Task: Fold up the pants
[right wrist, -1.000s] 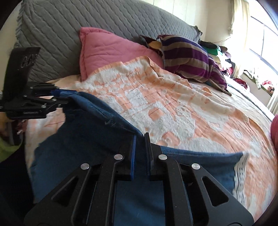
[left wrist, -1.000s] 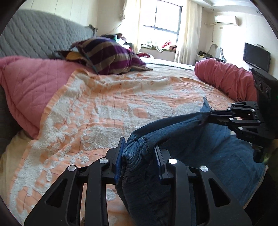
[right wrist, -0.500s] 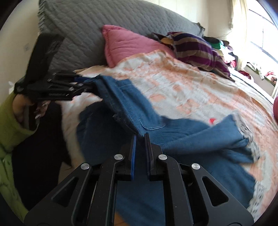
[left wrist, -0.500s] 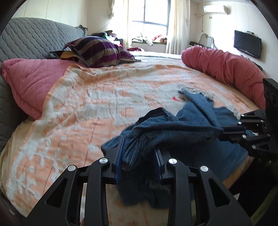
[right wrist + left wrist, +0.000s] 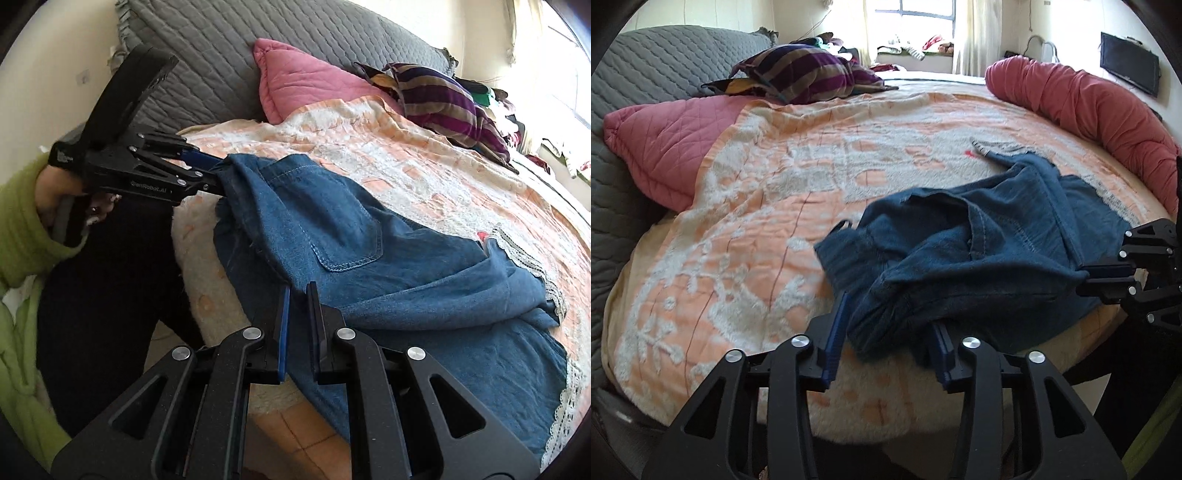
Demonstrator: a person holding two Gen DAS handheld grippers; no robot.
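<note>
The pants point(image 5: 979, 258), blue denim, lie crumpled on the orange-white blanket point(image 5: 775, 206) at the near edge of the bed, directly in front of my fingers. Long axis goes from my two grippers away toward the far right side of the bed: waist end is at my fingers, leg ends with white lace trim point(image 5: 528, 266) point away from me, toward the rolled red quilt point(image 5: 1089, 103). One leg is folded over the other, a back pocket point(image 5: 351, 243) faces up, just ahead of my right fingertips. My left gripper point(image 5: 890, 332) is opening now; a thick bunch of waist fabric is between the blue pads, but on the left pad side I see a gap, so it does not press anymore. My right gripper point(image 5: 297, 314) is narrow, nearly closed, and it pinches a thin edge of the denim between its pads; in the left wrist view it point(image 5: 1108, 275) is to the right of my left fingers, with cloth at its tips. Beyond the pants, far from my fingers, are a pink pillow point(image 5: 295, 77), a striped purple cloth point(image 5: 805, 74) and the grey quilted headboard point(image 5: 229, 44). No containers visible. My left hand point(image 5: 55, 188) in a green sleeve holds the handle.
</note>
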